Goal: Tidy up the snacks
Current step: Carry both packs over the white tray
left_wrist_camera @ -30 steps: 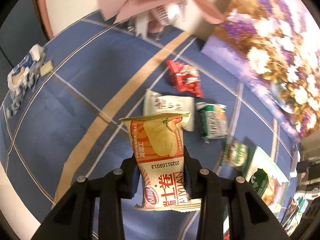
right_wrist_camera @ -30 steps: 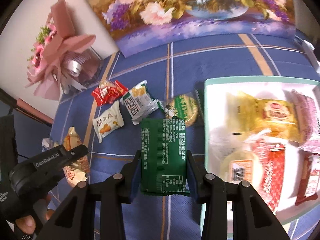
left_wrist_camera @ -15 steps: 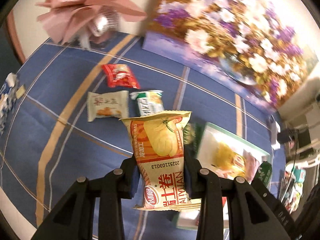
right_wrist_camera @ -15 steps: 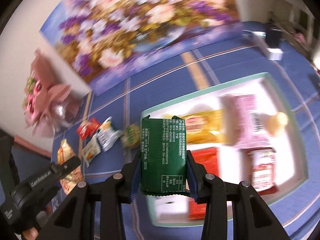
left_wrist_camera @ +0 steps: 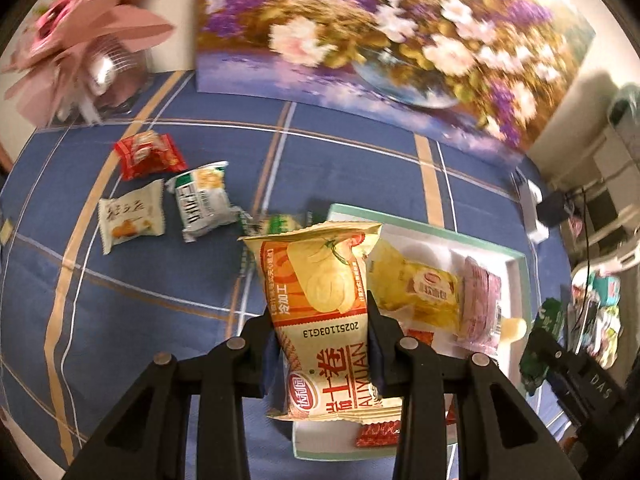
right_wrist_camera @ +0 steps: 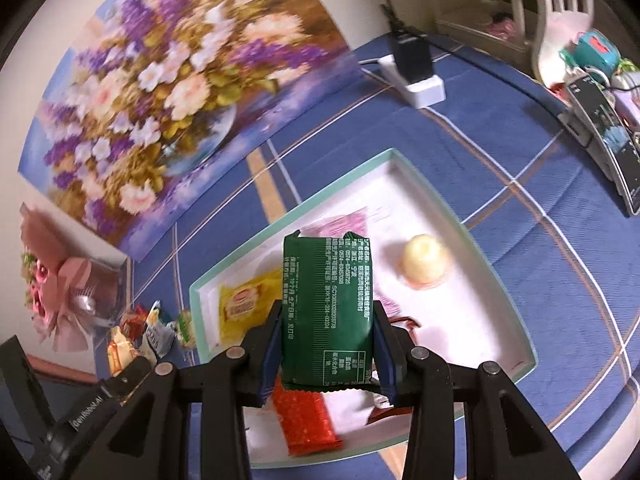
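Both hand-held grippers (left_wrist_camera: 320, 344) (right_wrist_camera: 327, 344) clamp snack packets (left_wrist_camera: 320, 300) (right_wrist_camera: 327, 312) above tray (right_wrist_camera: 500, 280).

A floral painting (right_wrist_camera: 160, 112) leans against the wall behind a blue plaid tablecloth (right_wrist_camera: 540, 184), flanked by a pink wrapped bouquet (left_wrist_camera: 80, 40) at one end and a white power strip (right_wrist_camera: 416, 84) at the other.
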Motion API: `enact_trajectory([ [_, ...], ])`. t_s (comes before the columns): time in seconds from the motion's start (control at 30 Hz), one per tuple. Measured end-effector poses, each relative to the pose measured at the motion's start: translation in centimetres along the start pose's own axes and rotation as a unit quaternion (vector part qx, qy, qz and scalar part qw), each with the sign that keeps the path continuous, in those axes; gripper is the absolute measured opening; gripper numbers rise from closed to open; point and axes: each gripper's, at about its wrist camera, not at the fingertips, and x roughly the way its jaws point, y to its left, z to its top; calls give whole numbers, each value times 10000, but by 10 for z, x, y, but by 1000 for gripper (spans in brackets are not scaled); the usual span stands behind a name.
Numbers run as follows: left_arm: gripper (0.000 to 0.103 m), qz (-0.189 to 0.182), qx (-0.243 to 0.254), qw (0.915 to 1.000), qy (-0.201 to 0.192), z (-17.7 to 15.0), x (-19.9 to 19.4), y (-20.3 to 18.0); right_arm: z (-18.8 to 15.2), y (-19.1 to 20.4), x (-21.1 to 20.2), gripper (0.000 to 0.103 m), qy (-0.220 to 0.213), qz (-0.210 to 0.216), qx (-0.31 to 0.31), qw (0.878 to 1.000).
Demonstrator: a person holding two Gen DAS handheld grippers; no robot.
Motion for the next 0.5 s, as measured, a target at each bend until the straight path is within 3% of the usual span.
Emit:
enact_trajectory([
  [0.5,38,378,704,9961,-362,16,42,-27,10,-5,26,42,190,-31,-102,9998],
])
